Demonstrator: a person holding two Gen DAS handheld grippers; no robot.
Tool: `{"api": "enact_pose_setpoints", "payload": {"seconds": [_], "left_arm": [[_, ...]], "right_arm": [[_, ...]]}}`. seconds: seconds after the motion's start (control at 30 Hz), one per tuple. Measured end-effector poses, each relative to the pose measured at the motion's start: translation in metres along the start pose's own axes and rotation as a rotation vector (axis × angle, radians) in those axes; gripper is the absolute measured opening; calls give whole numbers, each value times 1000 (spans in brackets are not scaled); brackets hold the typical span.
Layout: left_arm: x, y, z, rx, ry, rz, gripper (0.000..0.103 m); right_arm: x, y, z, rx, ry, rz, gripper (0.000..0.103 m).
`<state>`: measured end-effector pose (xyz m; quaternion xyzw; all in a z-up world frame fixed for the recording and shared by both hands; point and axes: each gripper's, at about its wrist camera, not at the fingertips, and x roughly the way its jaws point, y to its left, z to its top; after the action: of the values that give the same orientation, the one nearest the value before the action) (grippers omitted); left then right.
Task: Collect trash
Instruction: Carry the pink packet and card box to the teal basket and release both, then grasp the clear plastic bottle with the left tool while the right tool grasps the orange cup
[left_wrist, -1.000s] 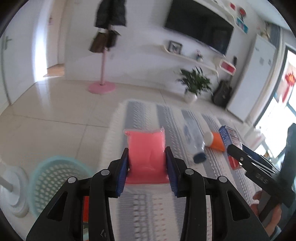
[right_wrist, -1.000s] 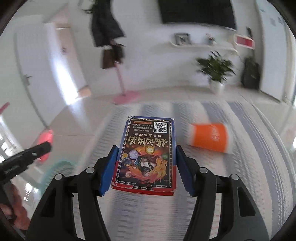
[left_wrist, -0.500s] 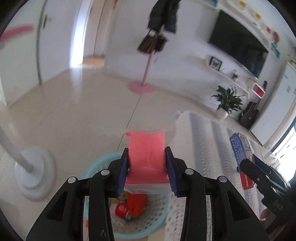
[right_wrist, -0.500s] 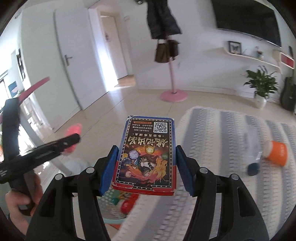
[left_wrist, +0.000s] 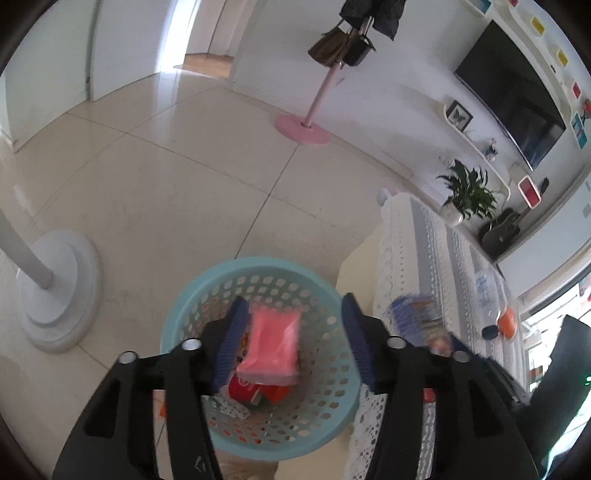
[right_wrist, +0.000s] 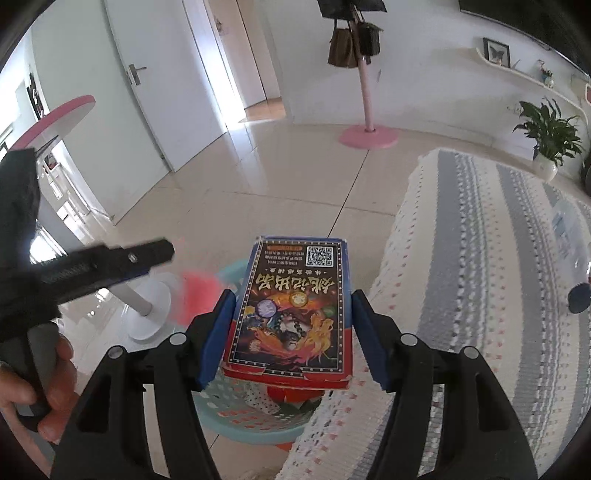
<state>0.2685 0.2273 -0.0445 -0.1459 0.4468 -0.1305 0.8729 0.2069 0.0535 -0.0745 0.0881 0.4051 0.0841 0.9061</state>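
Note:
My left gripper (left_wrist: 293, 339) is open above the light blue perforated basket (left_wrist: 192, 314) on the floor. A pink packet (left_wrist: 271, 349) falls free between its spread jaws, into the basket, where red trash (left_wrist: 243, 387) lies. My right gripper (right_wrist: 291, 332) is shut on a blue and red printed card box (right_wrist: 295, 306), held above the basket's rim (right_wrist: 229, 271). The pink packet shows as a blur (right_wrist: 197, 295) in the right wrist view. The left gripper's fingers (right_wrist: 110, 260) cross that view at left.
A grey and white striped cloth covers the table (left_wrist: 424, 258) right of the basket. On it lie a clear plastic bottle (left_wrist: 485, 291) and an orange cup (left_wrist: 506, 323). A white stand base (left_wrist: 55, 288) is left of the basket. A pink coat rack (left_wrist: 306, 125) stands farther off.
My left gripper moved over the basket, tilted down and opened, letting the pink packet drop. My right gripper swung left toward the basket, still holding the box.

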Motion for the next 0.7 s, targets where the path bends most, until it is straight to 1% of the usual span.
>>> {"api": "enact_pose_setpoints", "payload": {"seconds": [0.17,0.4,0.57,0.7], "left_arm": [[-6,-9,-1,11,-25,1,55],[-10,-34,3,28,-46,-47,54],[-14,-78,3,78,-83,-99,54],[-11,-123,-1,125,-103,-145,54]], "right_arm": [[-1,-3,-2,0,6,16,61],[-23,-16,-1,8,-15,11,61],[-53,-36,7,20,-64,-5,61],[-93,-74,15,49,-132,-54,61]]}}
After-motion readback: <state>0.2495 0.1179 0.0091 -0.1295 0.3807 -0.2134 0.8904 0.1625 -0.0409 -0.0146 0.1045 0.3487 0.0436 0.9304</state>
